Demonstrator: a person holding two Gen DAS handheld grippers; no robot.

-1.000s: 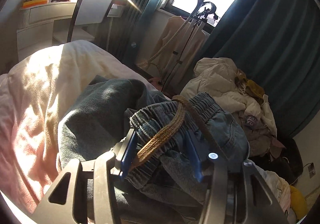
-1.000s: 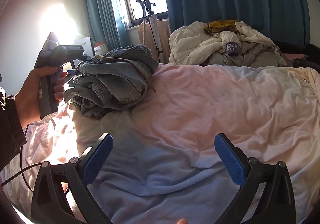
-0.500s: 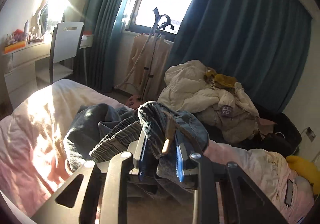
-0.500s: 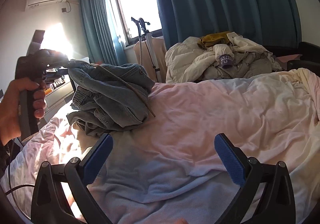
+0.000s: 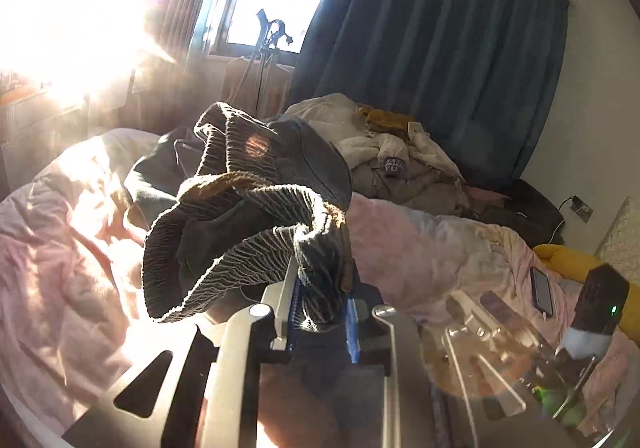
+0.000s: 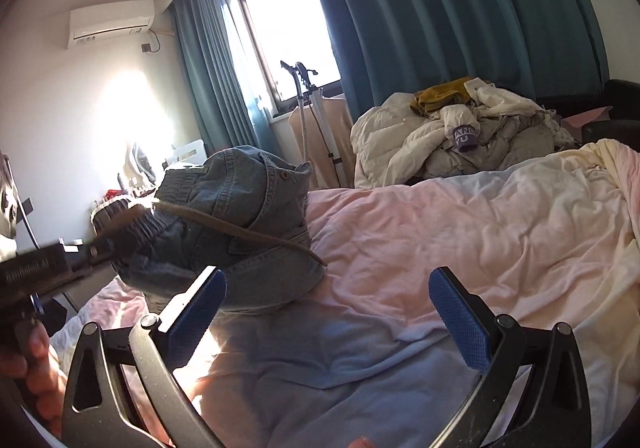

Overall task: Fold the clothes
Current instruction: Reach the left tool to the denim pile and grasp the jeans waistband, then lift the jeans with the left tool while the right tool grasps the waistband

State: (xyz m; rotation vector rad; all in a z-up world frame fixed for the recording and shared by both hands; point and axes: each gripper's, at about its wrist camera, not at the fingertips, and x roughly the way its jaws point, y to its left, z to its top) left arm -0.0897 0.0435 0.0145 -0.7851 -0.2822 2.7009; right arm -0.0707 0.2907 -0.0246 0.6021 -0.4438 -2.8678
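So the one pair of faded blue denim trousers with a ribbed elastic waistband (image 5: 256, 216) is bunched up and hanging off the left gripper (image 5: 322, 308), lifted above the pink-and-white rumpled duvet (image 6: 460, 232) on the bed. A brown woven drawstring (image 6: 248, 234) trails out of the waist. The legs are just a crumpled heap, so I can't make out how they lie, and the lower part is hidden behind the gripper body. The left fingers have just been closing and now sit narrow, pinching the waistband fabric between the blue pads. Sun glare washes out the whole left side of the left wrist view, so the furniture there is basically unreadable. The right gripper (image 6: 334, 308) hangs over the duvet with its two fingers spread wide, nothing between them. Behind the bed, one pile of cream and mustard laundry (image 6: 460, 128) sits in front of the teal curtain (image 6: 440, 8).
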